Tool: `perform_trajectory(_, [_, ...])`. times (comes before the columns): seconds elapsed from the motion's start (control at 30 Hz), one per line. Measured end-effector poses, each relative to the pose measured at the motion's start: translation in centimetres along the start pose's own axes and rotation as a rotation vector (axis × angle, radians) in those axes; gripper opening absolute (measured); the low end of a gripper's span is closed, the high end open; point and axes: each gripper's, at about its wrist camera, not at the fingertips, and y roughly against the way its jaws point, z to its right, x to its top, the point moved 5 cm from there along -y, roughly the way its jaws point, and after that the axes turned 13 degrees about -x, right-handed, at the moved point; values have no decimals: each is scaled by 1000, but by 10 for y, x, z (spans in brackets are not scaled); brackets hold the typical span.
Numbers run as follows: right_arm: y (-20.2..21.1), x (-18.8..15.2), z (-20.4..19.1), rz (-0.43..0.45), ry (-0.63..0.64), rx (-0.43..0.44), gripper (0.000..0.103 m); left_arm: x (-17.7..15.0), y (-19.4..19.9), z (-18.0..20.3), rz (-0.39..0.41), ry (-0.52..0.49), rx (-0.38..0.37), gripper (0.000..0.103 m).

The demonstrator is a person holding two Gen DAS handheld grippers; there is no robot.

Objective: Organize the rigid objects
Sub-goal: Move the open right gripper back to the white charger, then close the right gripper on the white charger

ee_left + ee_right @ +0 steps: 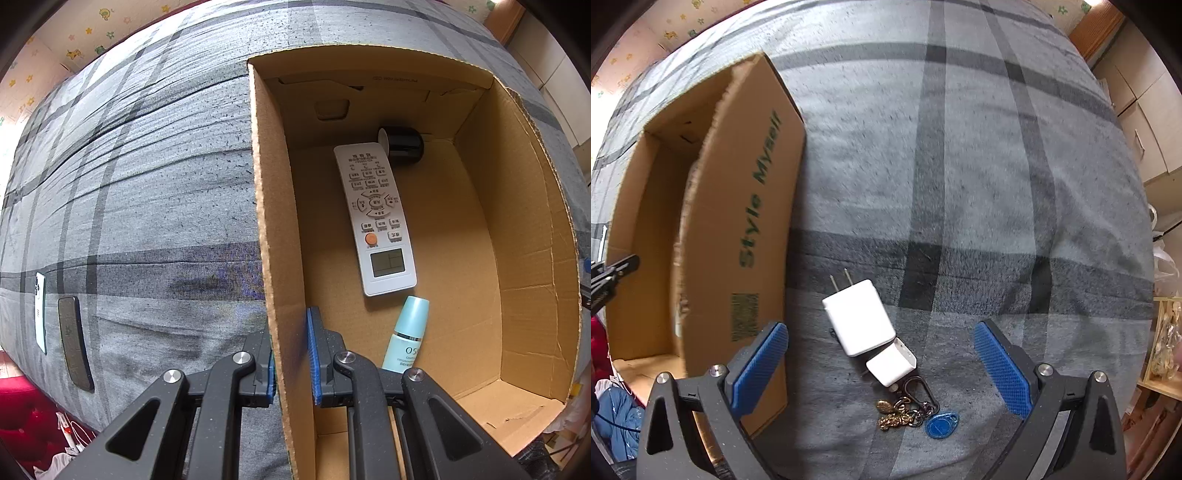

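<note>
My left gripper (pixel 291 354) is shut on the left wall of the cardboard box (pixel 273 229), one blue pad on each side of it. Inside the box lie a white remote control (pixel 375 218), a black round object (pixel 404 144) and a pale blue bottle (pixel 406 334). My right gripper (pixel 881 363) stands open above the grey plaid bedspread (pixel 960 166). Between its fingers lie a white plug charger (pixel 858 321), a smaller white adapter (pixel 892 363) and a bunch of keys with a blue tag (pixel 942 424). The box's outer wall (pixel 750 229) shows at the left.
Two phones lie on the bedspread left of the box, one white (pixel 40 310) and one dark (pixel 74 341). Red fabric and cables (pixel 37 417) lie off the bed's near edge. Cupboards (pixel 1141 122) stand at the far right.
</note>
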Motion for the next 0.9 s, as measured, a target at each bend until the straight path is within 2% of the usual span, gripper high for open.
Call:
perform_trajectory(0.1, [-10,-1,-1,-6,-2,22,103,0,0,0,0,-3,3,14])
perform_trajectory(0.4, [-41,-8,-11,-47,49,-6,103,-1,1,2,3,-3,8,14])
perform_trajectory(0.67, [-55,-9,-17,-76,42,0,102,-1,1,0,2,-1,12,14])
perform_trajectory(0.73, [-59,-11,-19,-90,32,11,99,-1,1,1,1,1,12,14])
perform_trajectory(0.87, [-66,-8,-24,-108,9,32,85,0,0,1,-1,3,13,14])
perform_trajectory(0.9, [-66,-8,-25,-113,9,34,73,0,0,1,-1,3,13,14])
